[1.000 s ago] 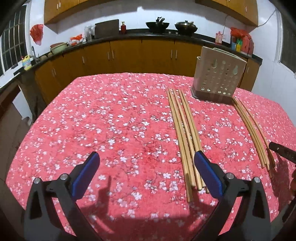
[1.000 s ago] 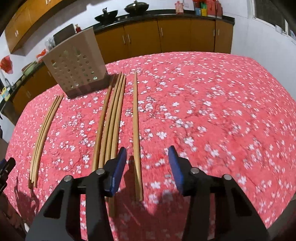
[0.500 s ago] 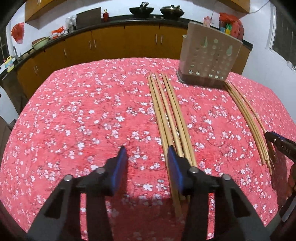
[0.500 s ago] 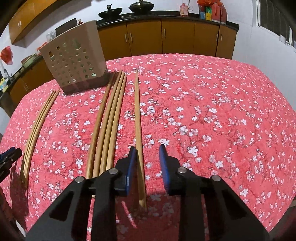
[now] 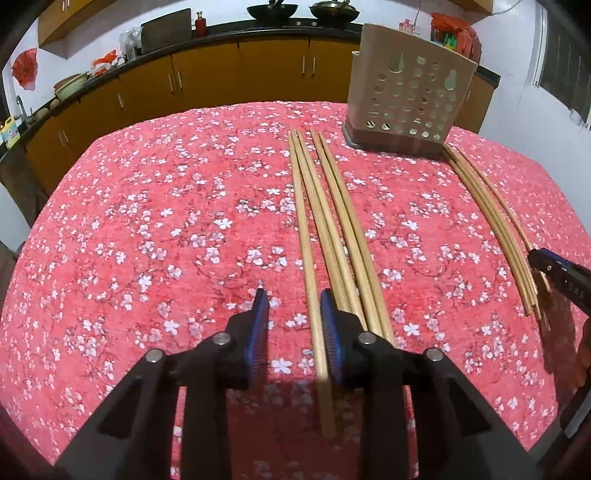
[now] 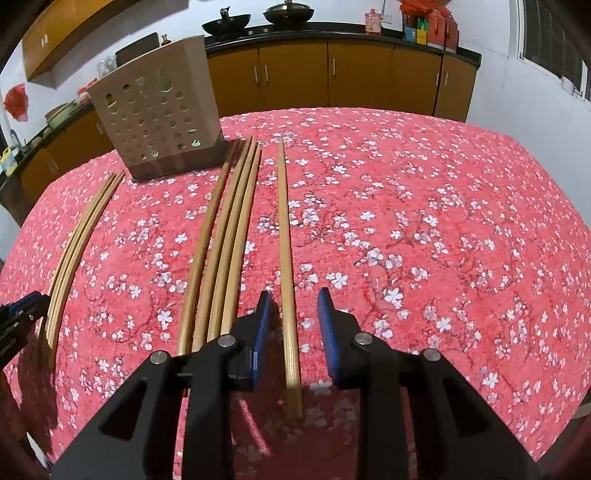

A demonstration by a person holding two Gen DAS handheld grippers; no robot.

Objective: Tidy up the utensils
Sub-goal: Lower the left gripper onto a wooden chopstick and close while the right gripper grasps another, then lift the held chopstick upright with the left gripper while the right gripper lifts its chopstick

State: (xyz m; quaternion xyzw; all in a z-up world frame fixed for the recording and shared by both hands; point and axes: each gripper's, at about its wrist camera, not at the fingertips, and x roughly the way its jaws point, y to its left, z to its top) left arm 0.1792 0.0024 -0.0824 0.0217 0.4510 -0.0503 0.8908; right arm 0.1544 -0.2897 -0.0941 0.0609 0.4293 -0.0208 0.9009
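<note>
Long wooden chopsticks lie lengthwise on the red flowered tablecloth [image 5: 147, 229]. In the left wrist view a group of several chopsticks [image 5: 334, 229] lies ahead; my left gripper [image 5: 293, 325] is partly open, with the leftmost chopstick [image 5: 314, 317] between its blue pads, untouched. In the right wrist view my right gripper [image 6: 293, 321] is partly open astride a single chopstick [image 6: 286, 258], apart from the group of chopsticks [image 6: 225, 251] to its left. A beige perforated utensil holder [image 5: 410, 99] stands at the table's far side; it also shows in the right wrist view [image 6: 155, 107].
Another chopstick bundle [image 5: 491, 225] lies right of the holder, by my right gripper's tip [image 5: 557, 273]. In the right wrist view a thin bundle [image 6: 79, 240] lies far left. Orange cabinets [image 5: 207, 81] and a counter with woks [image 5: 271, 7] stand behind the table.
Both grippers have closed from wide open to a narrow gap and moved forward. Each now straddles one chopstick.
</note>
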